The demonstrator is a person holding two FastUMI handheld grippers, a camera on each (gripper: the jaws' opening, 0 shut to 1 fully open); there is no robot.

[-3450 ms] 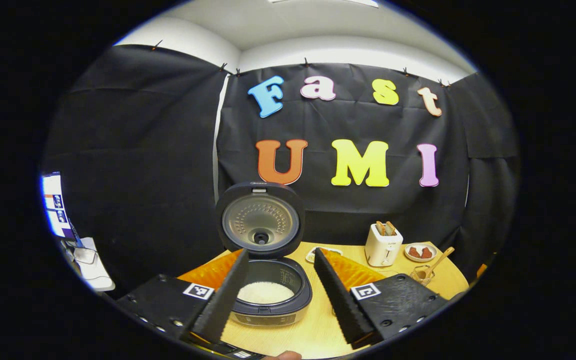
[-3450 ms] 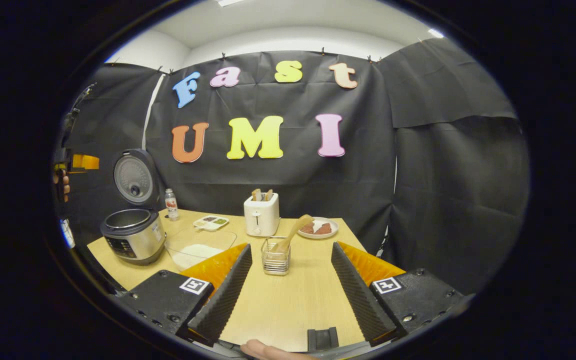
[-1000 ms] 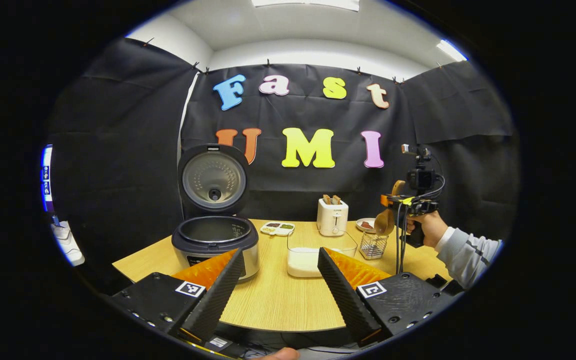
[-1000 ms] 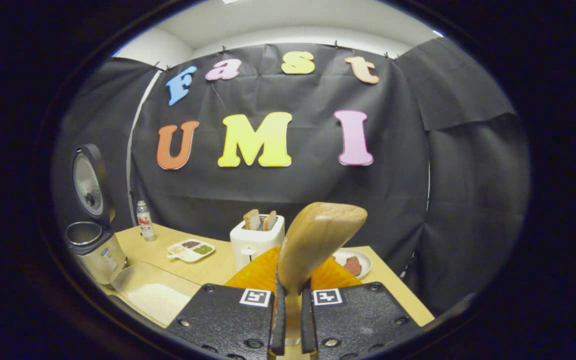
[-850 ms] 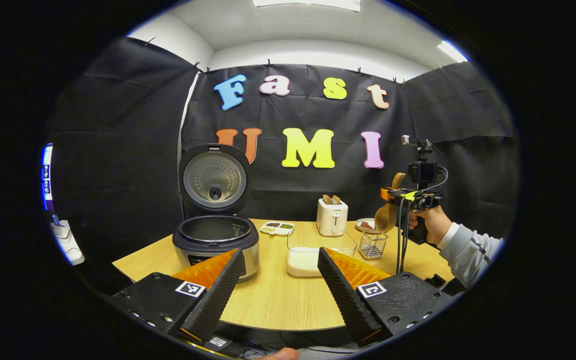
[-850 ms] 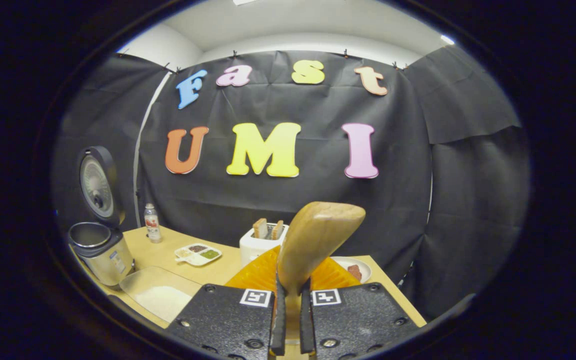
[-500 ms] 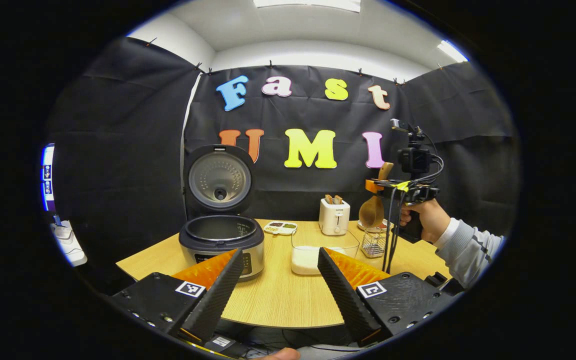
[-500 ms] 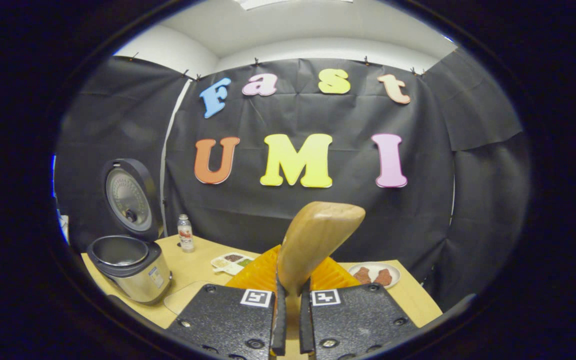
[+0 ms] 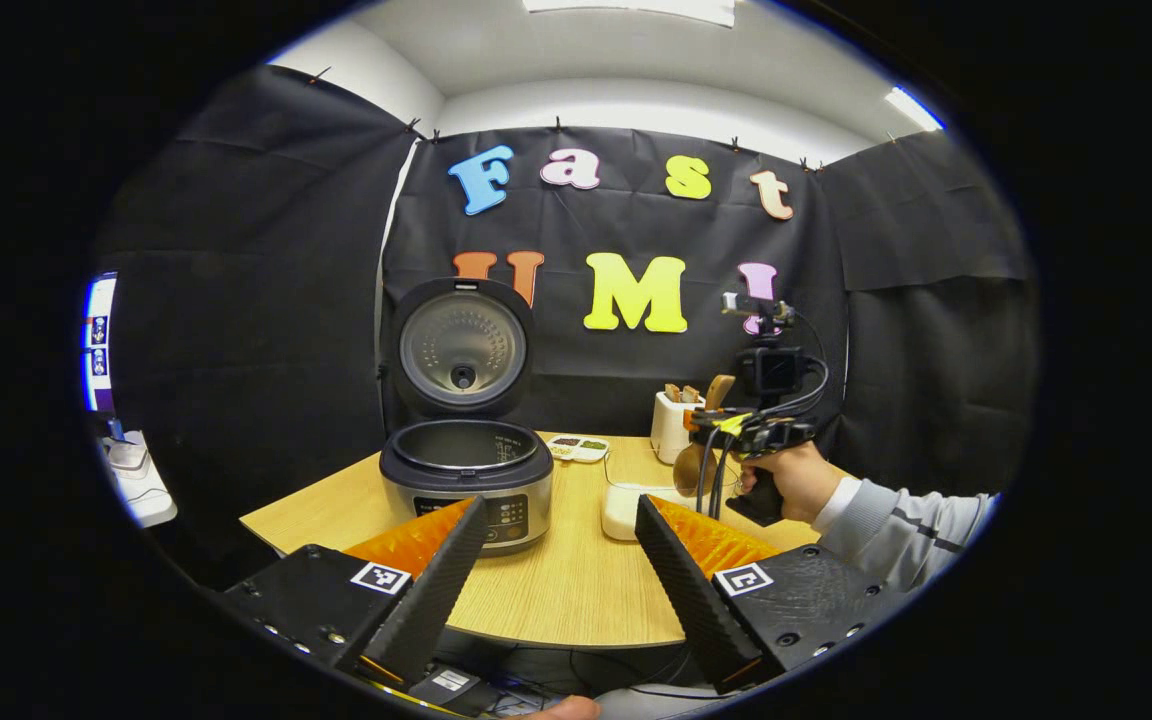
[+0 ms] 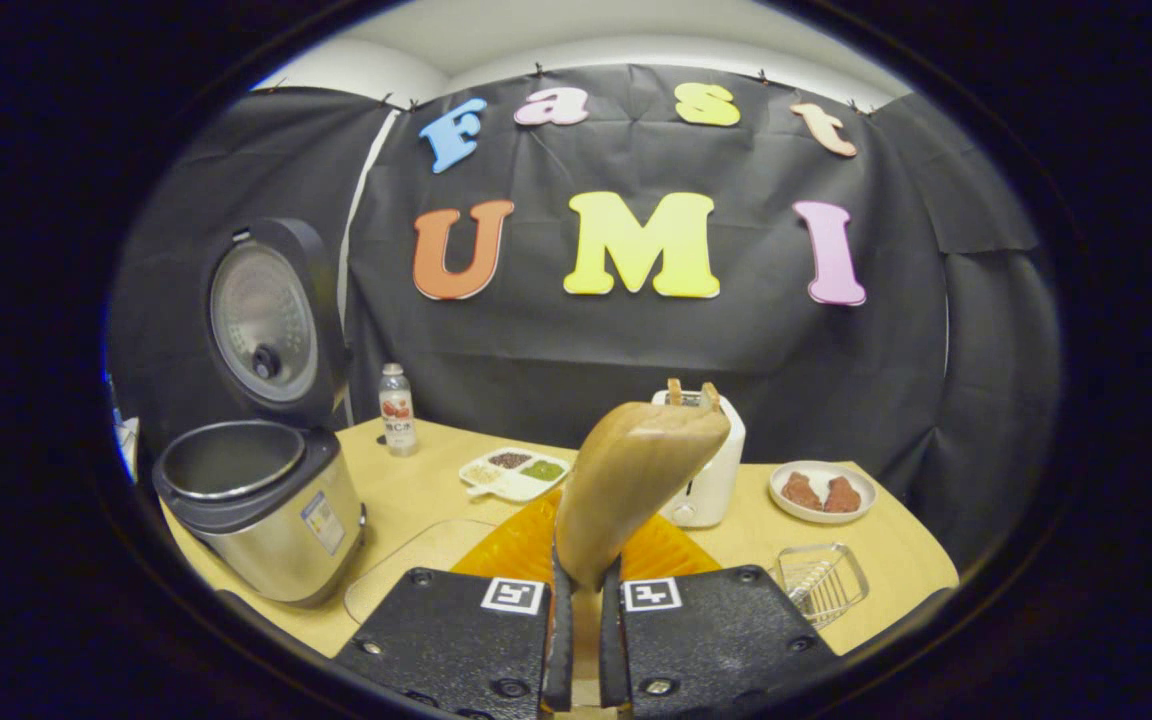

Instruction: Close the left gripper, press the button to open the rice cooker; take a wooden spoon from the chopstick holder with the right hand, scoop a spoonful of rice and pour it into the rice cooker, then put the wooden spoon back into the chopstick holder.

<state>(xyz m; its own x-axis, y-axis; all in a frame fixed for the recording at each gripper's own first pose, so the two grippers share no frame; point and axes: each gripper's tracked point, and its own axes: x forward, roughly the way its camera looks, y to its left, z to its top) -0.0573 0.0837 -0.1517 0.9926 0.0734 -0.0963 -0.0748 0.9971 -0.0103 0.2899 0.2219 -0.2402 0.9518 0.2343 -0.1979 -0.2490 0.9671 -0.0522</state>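
Right gripper view: my right gripper point(image 10: 577, 640) clamps the spoon point(image 10: 636, 480), handle upright, bowl hidden below — the rice tray point(image 10: 406, 575) lies just down-left, cooker point(image 10: 256, 510) open beyond. Left gripper point(image 9: 556, 585) idles with fingers spread, farther back.

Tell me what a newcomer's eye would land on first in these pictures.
First, the pale wooden spoon, standing up close in the right gripper view, clamped between the right gripper's fingers. Next, the silver rice cooker with dark rim at the table's left end, its round lid upright and its pot open. In the left gripper view, the left gripper is open over the light wooden table.
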